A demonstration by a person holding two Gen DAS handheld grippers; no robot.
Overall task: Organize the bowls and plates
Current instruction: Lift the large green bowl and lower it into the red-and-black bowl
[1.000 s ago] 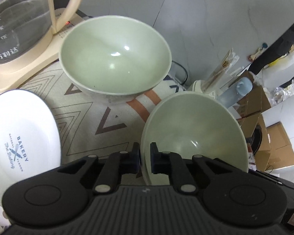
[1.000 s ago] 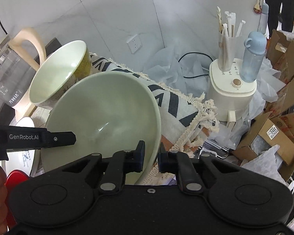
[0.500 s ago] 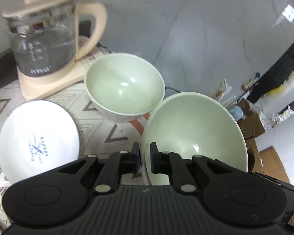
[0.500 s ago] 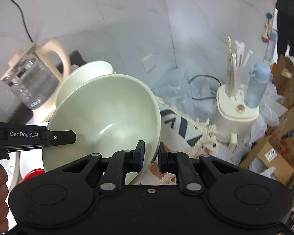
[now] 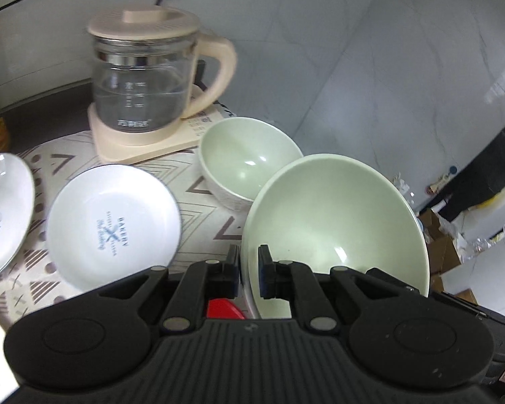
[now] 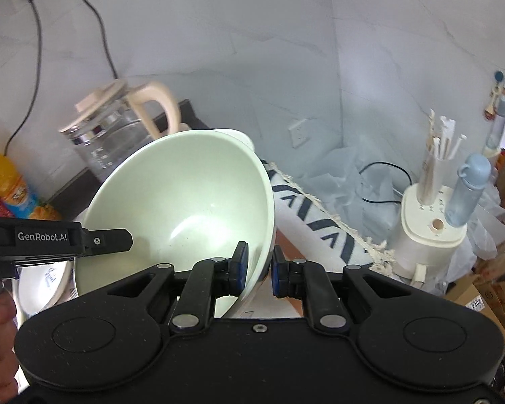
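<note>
A large pale green bowl (image 5: 336,222) is held tilted above the table by both grippers. My left gripper (image 5: 249,274) is shut on its left rim. My right gripper (image 6: 258,271) is shut on its right rim, and the bowl (image 6: 185,202) fills the middle of the right wrist view. A second pale green bowl (image 5: 249,158) sits on the patterned cloth behind it. A white plate with blue print (image 5: 112,224) lies left of the held bowl, and another white plate (image 5: 3,208) lies at the far left edge.
A glass kettle with a cream base (image 5: 144,87) stands at the back by the wall. A red object (image 5: 224,309) shows under my left gripper. Right of the table edge stand a cream appliance with a blue bottle (image 6: 434,232) and cardboard boxes (image 6: 498,289).
Both grippers have lifted the held bowl up and back from the table. The second green bowl and the kettle now look farther away, and a second white plate has come into view.
</note>
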